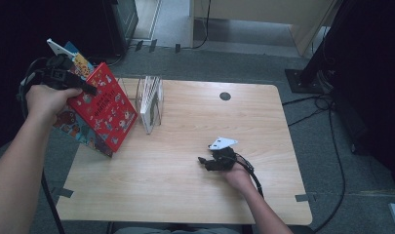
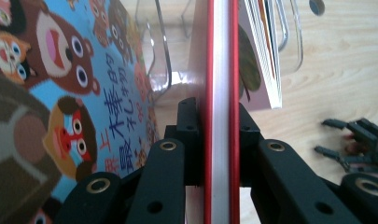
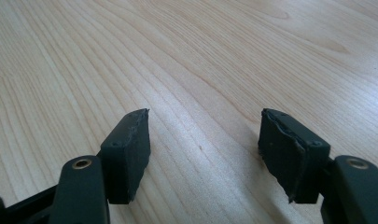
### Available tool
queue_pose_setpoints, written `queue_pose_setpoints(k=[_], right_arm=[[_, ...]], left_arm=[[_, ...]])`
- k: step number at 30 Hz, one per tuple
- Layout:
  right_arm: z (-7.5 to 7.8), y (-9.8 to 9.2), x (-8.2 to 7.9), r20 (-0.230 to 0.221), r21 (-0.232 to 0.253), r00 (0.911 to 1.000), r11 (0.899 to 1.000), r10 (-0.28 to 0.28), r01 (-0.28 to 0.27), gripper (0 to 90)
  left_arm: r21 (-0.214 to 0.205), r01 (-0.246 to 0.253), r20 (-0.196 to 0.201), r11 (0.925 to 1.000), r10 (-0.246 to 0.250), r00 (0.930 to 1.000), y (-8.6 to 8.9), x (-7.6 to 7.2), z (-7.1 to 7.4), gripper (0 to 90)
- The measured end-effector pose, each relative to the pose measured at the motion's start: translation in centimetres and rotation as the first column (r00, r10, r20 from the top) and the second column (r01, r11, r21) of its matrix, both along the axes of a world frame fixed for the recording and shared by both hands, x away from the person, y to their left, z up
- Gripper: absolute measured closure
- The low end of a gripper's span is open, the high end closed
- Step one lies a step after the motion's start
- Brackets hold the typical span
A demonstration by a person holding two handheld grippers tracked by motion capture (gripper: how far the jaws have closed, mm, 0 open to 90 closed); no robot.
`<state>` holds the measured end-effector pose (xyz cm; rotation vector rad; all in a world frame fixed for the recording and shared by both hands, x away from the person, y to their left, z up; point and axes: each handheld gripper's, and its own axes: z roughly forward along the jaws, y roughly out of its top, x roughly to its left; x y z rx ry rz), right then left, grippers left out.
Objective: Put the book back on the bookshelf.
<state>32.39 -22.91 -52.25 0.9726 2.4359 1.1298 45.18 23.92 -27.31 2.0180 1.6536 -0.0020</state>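
The left gripper (image 2: 219, 140) is squeezing the red book (image 1: 105, 105) by its edge near the desk's (image 1: 185, 185) left side; it looks stiff, thin, maybe slippery. The right gripper (image 3: 203, 149) is resting wide, holding nothing.

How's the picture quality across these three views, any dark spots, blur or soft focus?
High view: dim, with corners falling to black; the wooden table is evenly lit. Left gripper view: bright, but the red book clamped in the left gripper is soft up close, as is the clear rack. Right gripper view: sharp wood grain, soft shadows under the right gripper.
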Motion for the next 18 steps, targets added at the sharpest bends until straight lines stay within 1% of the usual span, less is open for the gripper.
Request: queue_pose_setpoints(k=[4,7,10,11,12,13,14,15,18], right_arm=[[0.0,0.0,0.0,0.0,0.0,1.0,1.0,0.0,0.0,33.8],[0.0,0.0,0.0,0.0,0.0,1.0,1.0,-0.001,0.001,33.8],[0.0,0.1,0.0,0.0,0.001,1.0,1.0,-0.003,0.003,34.0],[0.0,0.1,0.0,0.0,0.001,1.0,1.0,-0.003,0.003,34.1],[0.0,0.1,0.0,0.0,0.001,1.0,1.0,-0.002,0.002,34.2],[0.0,0.0,-0.1,0.0,0.001,1.0,1.0,0.0,0.0,34.2],[0.0,0.0,-0.1,0.0,0.001,1.0,1.0,0.0,0.0,34.2],[0.0,0.0,-0.1,0.001,0.0,1.0,1.0,0.001,-0.001,34.6],[0.0,0.0,-0.1,0.001,-0.001,1.0,1.0,0.003,-0.003,34.7]], left_arm=[[-0.004,-0.017,0.005,0.9998,0.017,0.9998,0.0,0.4,-0.1,79.4],[0.013,-0.021,0.009,0.9997,0.021,0.9997,-0.4,0.8,-0.5,79.4],[0.017,-0.024,0.012,0.9996,0.024,0.9997,-0.8,1.3,-0.9,79.3],[0.016,-0.023,0.007,0.9996,0.023,0.9997,-1.0,1.4,-1.1,79.3],[0.015,-0.027,0.011,0.9995,0.027,0.9996,-1.1,1.5,-1.2,79.3],[-0.001,-0.031,0.017,0.9995,0.032,0.9994,-1.1,1.6,-1.3,79.4],[-0.001,-0.031,0.017,0.9995,0.032,0.9994,-1.1,1.6,-1.3,79.3],[-0.013,-0.032,0.012,0.9994,0.032,0.9994,-1.2,1.8,-1.6,79.3],[-0.017,-0.03,0.013,0.9994,0.03,0.9995,-1.4,1.9,-1.7,79.0]])
